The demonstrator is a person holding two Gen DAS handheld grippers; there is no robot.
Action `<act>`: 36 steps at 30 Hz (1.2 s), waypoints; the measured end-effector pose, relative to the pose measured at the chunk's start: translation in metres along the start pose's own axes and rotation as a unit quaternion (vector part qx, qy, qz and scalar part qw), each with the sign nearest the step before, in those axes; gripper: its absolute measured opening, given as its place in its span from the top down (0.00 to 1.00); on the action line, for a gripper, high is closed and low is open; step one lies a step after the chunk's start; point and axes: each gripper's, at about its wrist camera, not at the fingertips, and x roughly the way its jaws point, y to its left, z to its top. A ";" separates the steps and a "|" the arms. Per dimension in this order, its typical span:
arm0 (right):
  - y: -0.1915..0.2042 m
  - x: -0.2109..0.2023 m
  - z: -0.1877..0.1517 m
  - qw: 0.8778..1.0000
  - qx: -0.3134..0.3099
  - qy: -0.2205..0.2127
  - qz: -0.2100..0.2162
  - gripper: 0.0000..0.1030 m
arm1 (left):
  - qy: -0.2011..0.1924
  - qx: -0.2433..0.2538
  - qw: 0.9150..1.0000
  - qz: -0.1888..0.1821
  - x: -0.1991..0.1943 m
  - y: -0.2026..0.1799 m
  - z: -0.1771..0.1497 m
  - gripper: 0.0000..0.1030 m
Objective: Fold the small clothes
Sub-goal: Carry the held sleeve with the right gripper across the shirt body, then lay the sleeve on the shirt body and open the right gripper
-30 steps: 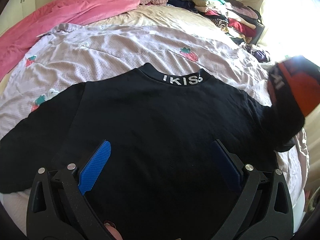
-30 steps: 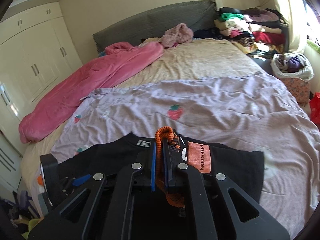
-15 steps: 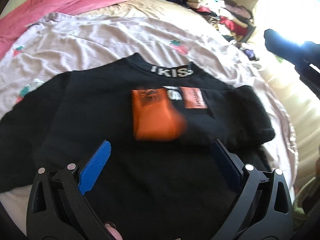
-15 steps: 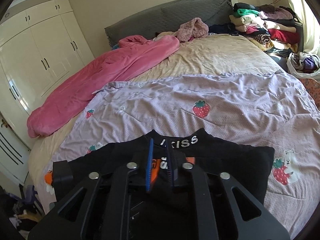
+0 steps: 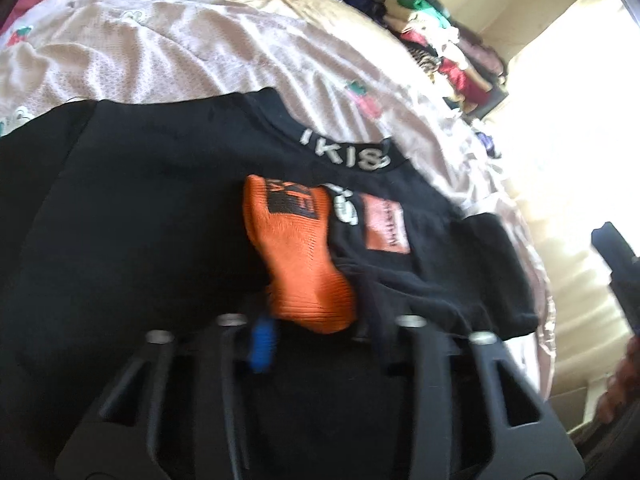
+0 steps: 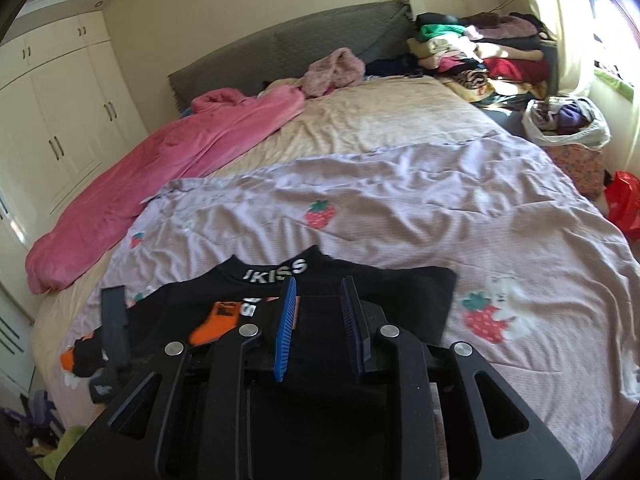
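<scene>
A black sweatshirt (image 6: pixel 380 292) with a white IKISS collar (image 5: pixel 348 152) lies flat on the lilac strawberry sheet (image 6: pixel 400 200). Its right sleeve is folded across the chest and ends in an orange cuff (image 5: pixel 296 248). My left gripper (image 5: pixel 318 320) is closing on the near end of that cuff. The blue pad (image 5: pixel 260 344) touches the cuff's edge, though the view is blurred. My right gripper (image 6: pixel 319 284) hovers over the shirt's right half. Its jaws are opening a little and nothing is between them. The other sleeve's orange cuff (image 6: pixel 68 360) lies at the bed's left edge.
A pink blanket (image 6: pixel 160 168) runs along the bed's left side. Stacked clothes (image 6: pixel 480 52) sit by the headboard, and a white bag of clothes (image 6: pixel 564 120) and a red bag (image 6: pixel 622 204) stand beside the bed. A hand (image 5: pixel 622 380) shows at the right edge.
The right gripper laid the sleeve across the chest, let go of the orange cuff, drew back and parted its jaws slightly. The left gripper, wide open before, dropped onto the cuff and narrowed.
</scene>
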 end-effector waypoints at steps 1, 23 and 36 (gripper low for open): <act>-0.006 -0.002 -0.002 1.000 0.007 -0.003 -0.002 0.78 | -0.010 0.004 1.000 -0.005 -0.006 -0.002 0.000 0.89; -0.001 0.035 -0.039 0.998 -0.018 0.045 -0.036 0.72 | -0.061 0.092 0.980 0.164 -0.085 0.024 0.014 0.79; 0.026 0.093 -0.083 0.986 -0.078 0.137 -0.049 0.55 | 0.016 0.135 0.971 0.199 -0.034 0.023 -0.006 0.65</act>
